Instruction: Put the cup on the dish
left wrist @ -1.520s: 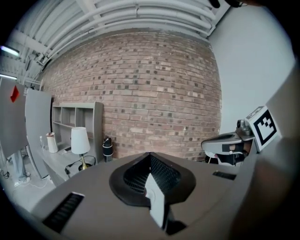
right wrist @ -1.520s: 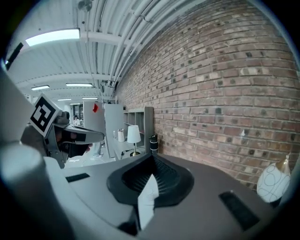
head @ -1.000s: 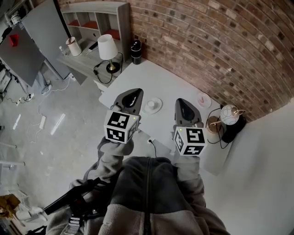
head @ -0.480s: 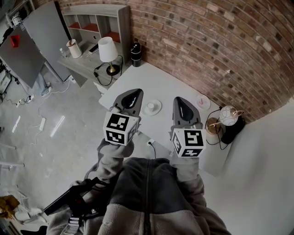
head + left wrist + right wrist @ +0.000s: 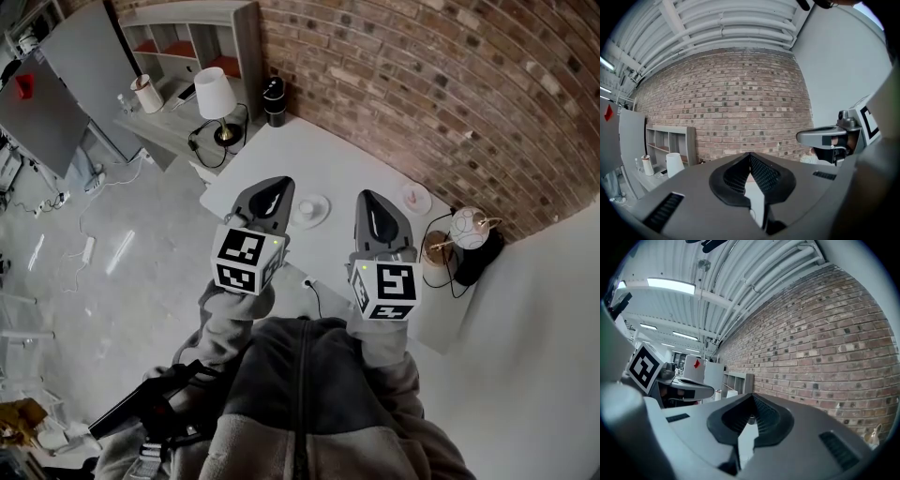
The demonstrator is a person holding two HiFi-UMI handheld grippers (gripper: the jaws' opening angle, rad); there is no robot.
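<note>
Hovering left gripper [image 5: 750, 155]: closed tip to tip, empty, raised over the near part of the worktop [image 5: 349, 161].
Right gripper [image 5: 752, 397]: likewise closed on nothing, level with the left gripper and just beside it.
Between the grippers, slightly ahead: white dish [image 5: 320, 218], closer to the left gripper's tip, seemingly carrying a small white cup [image 5: 307, 207] at its middle; hard to confirm at this size.
Ahead and to the right of the right gripper: pink dish [image 5: 423, 202] with a small pale thing on it, too small to name.
Farther right of that gripper: round lamp [image 5: 466, 229] on a dark base at the worktop's edge.
Far ahead of the left gripper: black canister [image 5: 274, 101] by the brick wall.
Step in hand: probably a pause, either before reaching or after placing; no contact with cup or dish.
Next move, as a guess, for a cup not yet on its proper dish: opening one gripper's jaws, lowering to the cup, closing across its wall, lifting straight up, then setting it down centred on the dish without tipping.
</note>
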